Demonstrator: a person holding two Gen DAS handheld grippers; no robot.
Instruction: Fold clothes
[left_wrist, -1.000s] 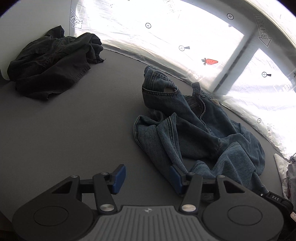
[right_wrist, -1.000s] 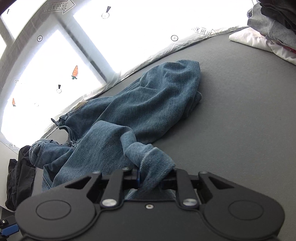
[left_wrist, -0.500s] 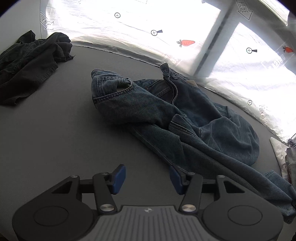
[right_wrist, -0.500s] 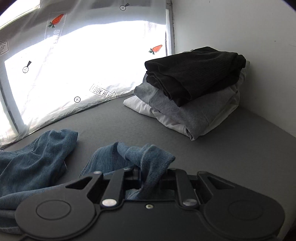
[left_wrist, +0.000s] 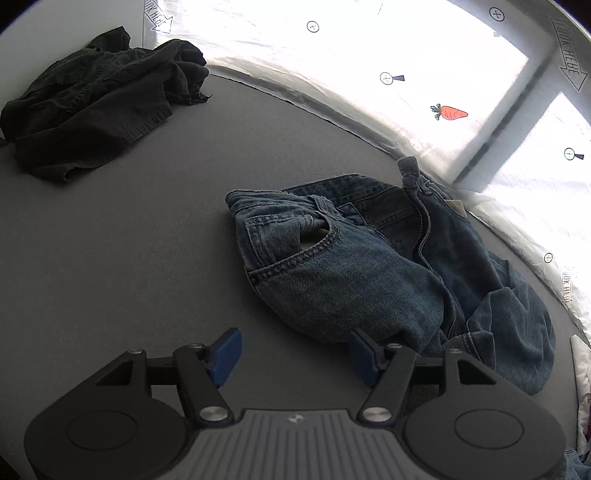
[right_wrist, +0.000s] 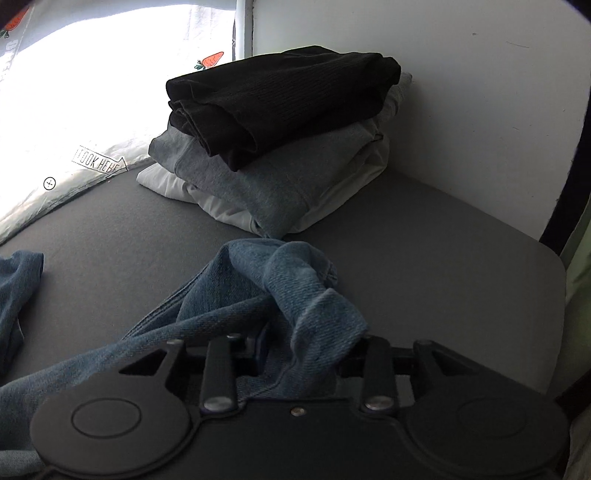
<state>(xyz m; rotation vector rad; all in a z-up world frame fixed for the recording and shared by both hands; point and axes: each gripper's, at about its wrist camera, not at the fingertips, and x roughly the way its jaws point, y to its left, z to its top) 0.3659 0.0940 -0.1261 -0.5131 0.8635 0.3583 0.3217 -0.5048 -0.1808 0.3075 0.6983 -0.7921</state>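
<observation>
A pair of blue jeans (left_wrist: 373, 266) lies crumpled on the grey table (left_wrist: 129, 240), waistband and open zipper facing up. My left gripper (left_wrist: 293, 354) is open and empty, low over the table just in front of the jeans, with its right blue pad (left_wrist: 364, 356) beside the denim. My right gripper (right_wrist: 295, 347) is shut on a bunched jeans leg end (right_wrist: 295, 295). The leg trails off to the left behind it. Its pads are mostly hidden by the cloth.
A crumpled black garment (left_wrist: 96, 110) lies at the far left of the table. A stack of folded clothes, black on grey on white (right_wrist: 280, 140), stands in the right back corner by the wall. The table's right edge (right_wrist: 557, 269) is close to the right gripper.
My right gripper has pulled the jeans leg further right, toward the folded stack. My left gripper has swung back left, and the jeans' waist now lies flatter in front of it.
</observation>
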